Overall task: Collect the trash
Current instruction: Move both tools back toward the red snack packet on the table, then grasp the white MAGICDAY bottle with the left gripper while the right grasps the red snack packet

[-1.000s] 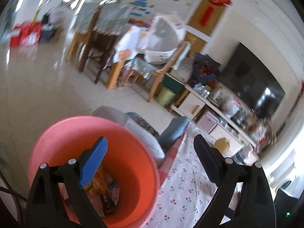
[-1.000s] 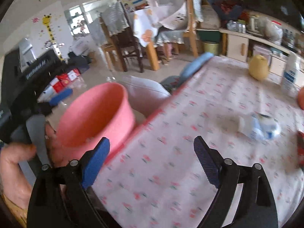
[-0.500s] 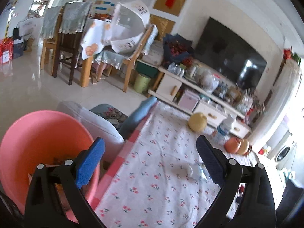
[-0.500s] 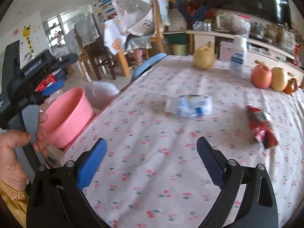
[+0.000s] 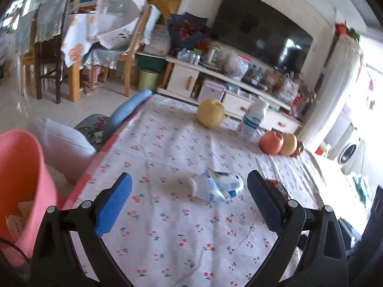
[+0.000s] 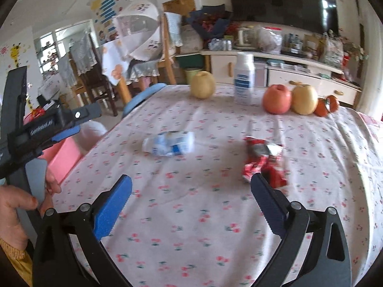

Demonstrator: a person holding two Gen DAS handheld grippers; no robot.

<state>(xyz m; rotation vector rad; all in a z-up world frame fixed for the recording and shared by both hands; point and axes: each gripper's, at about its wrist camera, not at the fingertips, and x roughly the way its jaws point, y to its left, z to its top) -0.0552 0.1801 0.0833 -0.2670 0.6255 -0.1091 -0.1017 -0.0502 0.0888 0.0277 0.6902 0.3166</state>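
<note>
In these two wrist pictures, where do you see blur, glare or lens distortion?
Left wrist view: strong fisheye bending at the edges, white glare from the bright side on the right, and the television reflects light. Right wrist view: the blue-white wrapper and red wrapper on the tablecloth look softly blurred, while the right gripper is sharp.

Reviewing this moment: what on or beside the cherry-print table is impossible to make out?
- Pink plastic bin, left wrist view: contents cut off by the frame edge and its wall.
- Red crumpled wrapper, right wrist view: print blurred; the left view hides most of it behind a finger.
- Blue-and-white crumpled wrapper: label unreadable.
</note>
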